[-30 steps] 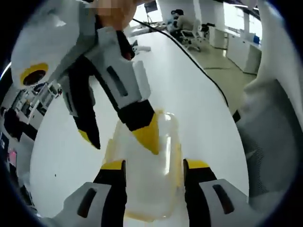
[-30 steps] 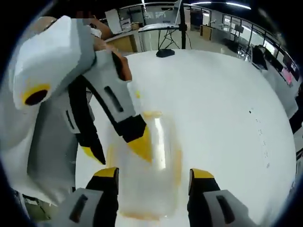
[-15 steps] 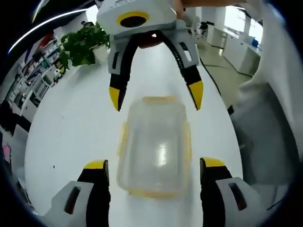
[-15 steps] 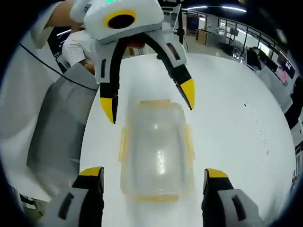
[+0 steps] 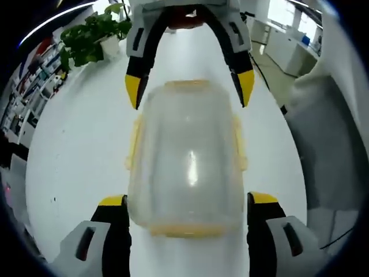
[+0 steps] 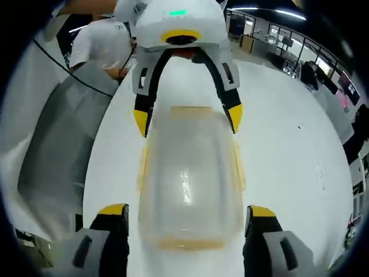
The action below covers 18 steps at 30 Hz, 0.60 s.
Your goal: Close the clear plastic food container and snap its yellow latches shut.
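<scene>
Both grippers, left (image 5: 183, 203) and right (image 6: 183, 209), have swung from a crossed pose to face each other, jaws spread, straddling the box (image 5: 187, 156) on the table (image 5: 75, 150); lid on, latches (image 5: 238, 144) apparently unsnapped

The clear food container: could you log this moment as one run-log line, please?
container: lid on, on white table | left gripper: open, straddling near end | right gripper: open, straddling opposite end
</scene>
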Motion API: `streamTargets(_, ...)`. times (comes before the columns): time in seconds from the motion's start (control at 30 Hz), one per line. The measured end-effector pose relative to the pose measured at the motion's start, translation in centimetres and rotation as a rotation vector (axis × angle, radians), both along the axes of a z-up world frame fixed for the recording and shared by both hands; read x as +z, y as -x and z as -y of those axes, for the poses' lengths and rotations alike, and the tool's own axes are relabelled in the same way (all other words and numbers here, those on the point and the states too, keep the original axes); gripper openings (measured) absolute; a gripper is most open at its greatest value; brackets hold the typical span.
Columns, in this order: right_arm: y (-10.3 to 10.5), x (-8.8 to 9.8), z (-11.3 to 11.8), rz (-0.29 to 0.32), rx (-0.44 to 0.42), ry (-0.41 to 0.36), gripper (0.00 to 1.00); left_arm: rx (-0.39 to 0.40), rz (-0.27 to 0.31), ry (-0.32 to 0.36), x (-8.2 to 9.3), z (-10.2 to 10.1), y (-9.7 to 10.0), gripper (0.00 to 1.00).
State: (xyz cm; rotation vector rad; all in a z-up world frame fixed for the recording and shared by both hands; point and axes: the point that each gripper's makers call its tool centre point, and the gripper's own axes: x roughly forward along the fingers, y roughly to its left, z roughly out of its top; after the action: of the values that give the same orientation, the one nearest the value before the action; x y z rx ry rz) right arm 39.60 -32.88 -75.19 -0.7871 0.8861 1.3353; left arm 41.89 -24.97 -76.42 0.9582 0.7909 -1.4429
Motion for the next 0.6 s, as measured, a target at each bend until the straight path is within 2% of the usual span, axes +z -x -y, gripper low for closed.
streamTargets(0.07,-0.7,0.0,0.1,0.038,-0.004,0.004,0.74,0.005,-0.005,0.007,-0.1,0.1,0.2,0.81)
streamTargets(0.1,-0.4,0.0,-0.1,0.019,-0.007,-0.002,0.73,0.003,0.001,0.008,-0.1,0.0,0.2,0.81)
streamTargets(0.33,-0.2,-0.1,-1.2,0.032,0.008,0.001,0.72,0.009,0.000,0.015,-0.1,-1.2,0.4,0.82)
streamTargets(0.6,0.0,-0.2,-4.7,0.035,0.051,0.021,0.73,0.045,-0.005,0.004,-0.3,-5.0,1.0,0.82)
